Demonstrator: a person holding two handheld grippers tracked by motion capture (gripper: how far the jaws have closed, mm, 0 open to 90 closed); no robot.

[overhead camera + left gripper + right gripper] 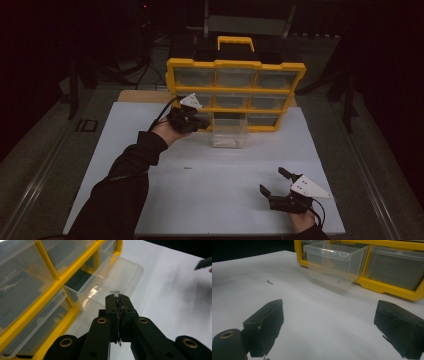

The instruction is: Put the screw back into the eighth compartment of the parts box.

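At the lower right of the high view, the right hand-held gripper (274,181) rests on the white counter (210,195), jaws wide apart and empty. A small screw (270,282) lies loose on the counter, left of centre. Beyond it, the pulled-out clear drawer (229,132) holds one screw (339,280). Just left of the drawer, the left hand-held gripper (204,122) is closed, seemingly on a tiny dark piece. Behind stands the yellow organizer (235,64).
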